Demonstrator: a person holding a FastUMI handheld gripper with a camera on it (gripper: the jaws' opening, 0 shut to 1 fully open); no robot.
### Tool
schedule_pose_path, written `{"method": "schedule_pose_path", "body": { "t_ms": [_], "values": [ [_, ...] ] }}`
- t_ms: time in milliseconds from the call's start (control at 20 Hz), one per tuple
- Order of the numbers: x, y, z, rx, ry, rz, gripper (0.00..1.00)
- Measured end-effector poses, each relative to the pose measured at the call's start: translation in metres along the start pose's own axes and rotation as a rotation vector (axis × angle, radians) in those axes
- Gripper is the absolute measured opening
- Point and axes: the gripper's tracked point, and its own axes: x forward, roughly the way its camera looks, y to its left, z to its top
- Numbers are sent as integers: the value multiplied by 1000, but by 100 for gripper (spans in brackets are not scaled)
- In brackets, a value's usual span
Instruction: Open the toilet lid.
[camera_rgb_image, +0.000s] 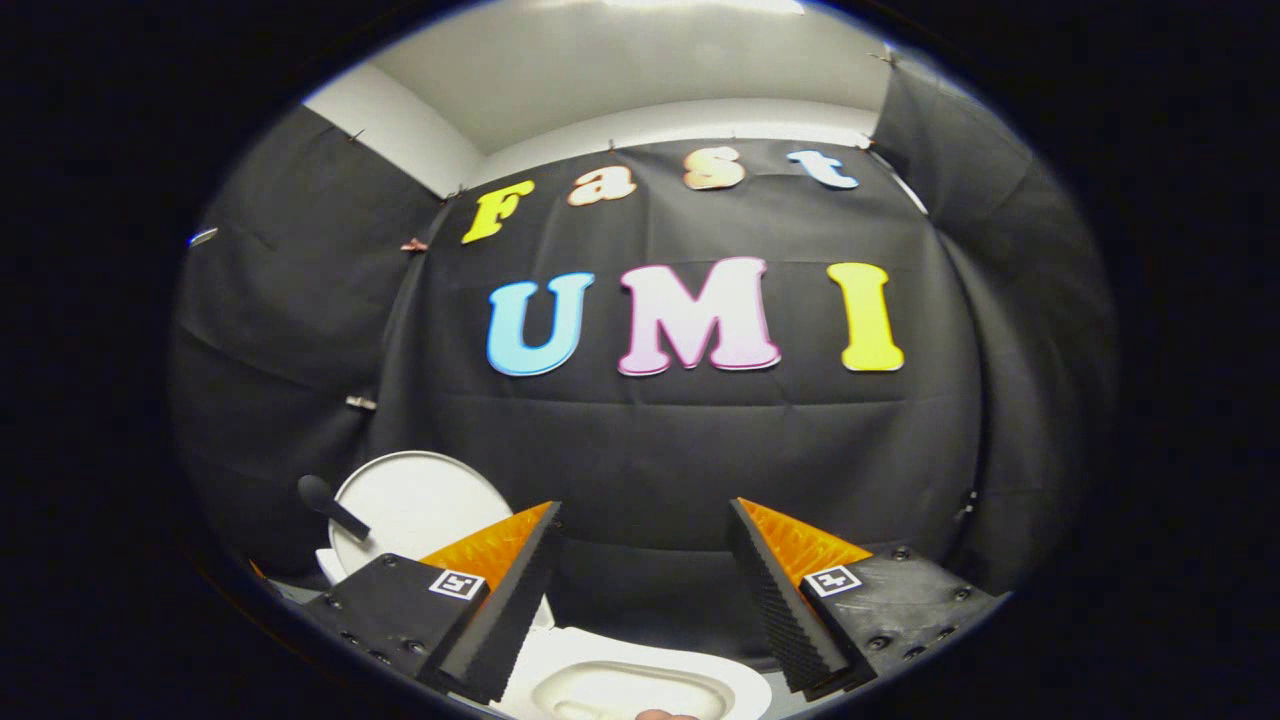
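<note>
The toilet lid (420, 500) stands raised behind my left finger, a white oval leaning back toward the black cloth wall (680, 450), so from where I sit the lid looks already open. Below it and between my fingers I see the white seat and bowl (630, 685), with the bowl's opening exposed just ahead of and under the fingertips. A dark handle-like rod with a rounded end (328, 505) crosses the lid's near edge; I can't tell what it is or whether it touches the lid.

I judge the opening step done, or at its very end: the lid is up and nothing is pressing on it. What is left, I think, is only to make sure it rests steady against whatever is behind it and to pull the tool clear without knocking it forward. That calls for a slow, straight retreat, keeping the left finger off the lid's rim, since that finger sits close in front of it in my view.

My gripper (640, 580) has its fingers spread wide apart, with nothing between them but open air and the wall beyond. They hold nothing and touch nothing that I can make out. A small rounded tip shows at the bowl's near edge; too little of it is visible to name.
</note>
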Motion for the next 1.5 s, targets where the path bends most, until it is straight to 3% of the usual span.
{"method": "schedule_pose_path", "body": {
  "t_ms": [100,300,500,1500],
  "values": [
    [-12,-39,-11,-25,-32,-84,99],
    [-37,-83,-41,-110,1,-175,99],
    [-39,-105,-31,-110,-32,-242,99],
    [-33,-92,-66,-95,53,-226,98]
  ]
}}
